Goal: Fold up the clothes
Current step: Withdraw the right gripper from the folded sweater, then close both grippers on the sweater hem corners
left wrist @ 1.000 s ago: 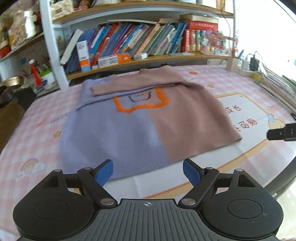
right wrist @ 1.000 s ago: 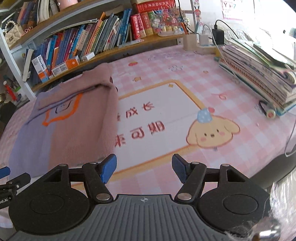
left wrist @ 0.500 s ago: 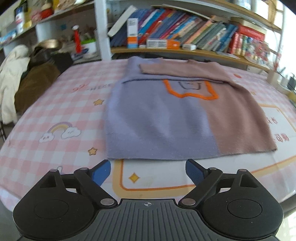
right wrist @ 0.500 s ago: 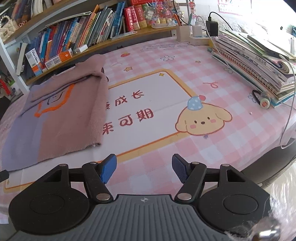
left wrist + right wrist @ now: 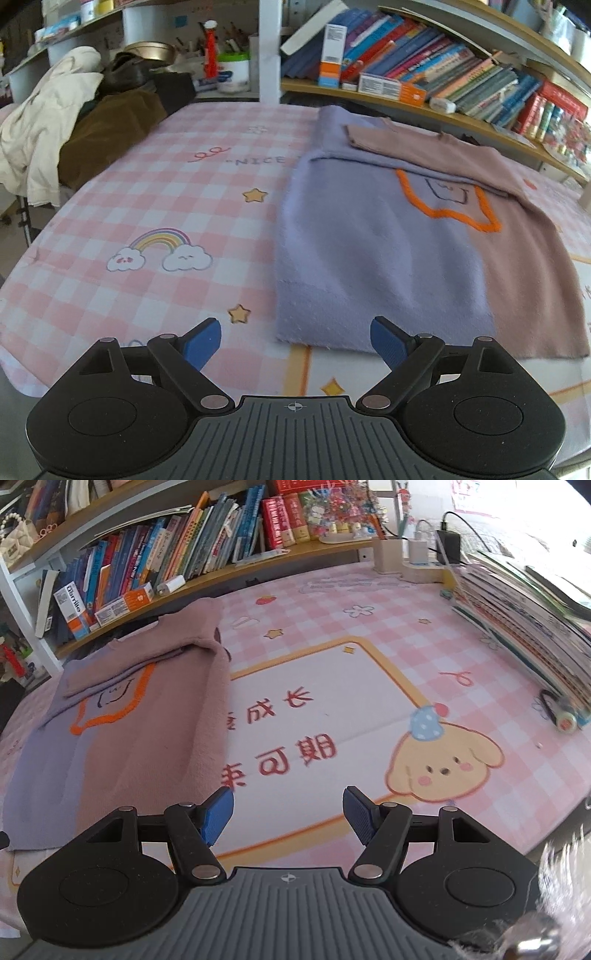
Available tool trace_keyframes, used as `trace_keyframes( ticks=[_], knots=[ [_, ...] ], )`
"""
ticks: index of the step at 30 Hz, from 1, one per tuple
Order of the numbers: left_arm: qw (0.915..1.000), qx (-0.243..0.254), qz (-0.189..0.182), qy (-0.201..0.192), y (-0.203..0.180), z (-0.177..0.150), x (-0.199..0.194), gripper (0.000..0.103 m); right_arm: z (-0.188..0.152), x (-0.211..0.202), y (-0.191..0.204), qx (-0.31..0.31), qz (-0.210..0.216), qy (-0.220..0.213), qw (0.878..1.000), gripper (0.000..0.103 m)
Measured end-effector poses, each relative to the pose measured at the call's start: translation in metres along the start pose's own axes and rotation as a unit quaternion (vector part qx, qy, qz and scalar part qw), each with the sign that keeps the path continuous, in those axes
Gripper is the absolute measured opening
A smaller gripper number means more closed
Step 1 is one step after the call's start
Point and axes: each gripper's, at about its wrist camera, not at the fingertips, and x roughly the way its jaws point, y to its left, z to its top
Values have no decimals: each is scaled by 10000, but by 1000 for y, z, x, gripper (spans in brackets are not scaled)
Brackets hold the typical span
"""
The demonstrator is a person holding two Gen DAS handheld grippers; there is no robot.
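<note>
A lilac and mauve sweater (image 5: 413,236) with an orange outline lies flat on the pink checked table cover, both sleeves folded across its chest. In the left wrist view my left gripper (image 5: 295,338) is open and empty, just short of the sweater's near left hem corner. In the right wrist view the sweater (image 5: 147,716) lies to the left. My right gripper (image 5: 288,816) is open and empty, just right of the sweater's near right hem corner, over the printed mat.
Bookshelves (image 5: 424,77) run along the far table edge. Piled clothes (image 5: 74,122) sit off the far left. A stack of books (image 5: 528,624) and a power strip (image 5: 421,572) stand at the right. The table's near edge (image 5: 22,380) lies under both grippers.
My left gripper has swung left toward the sweater's left hem corner. My right gripper has moved closer to the sweater's right hem corner. Both stay open.
</note>
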Motion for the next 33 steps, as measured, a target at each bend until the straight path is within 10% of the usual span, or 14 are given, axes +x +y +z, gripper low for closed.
trace_keyframes(
  ticks=[23,28,33],
  knots=[
    [9980,-583,-205,140,33,23,35,45,23,49,43,-139,496,433,9977,38],
    [9970,-597,-446,196,31,28,40,6,25,52,47,-138,562,488,9971,16],
    [9962,-360,-796,27,18,36,33,4,26,42,63,-430,795,246,9956,10]
  ],
)
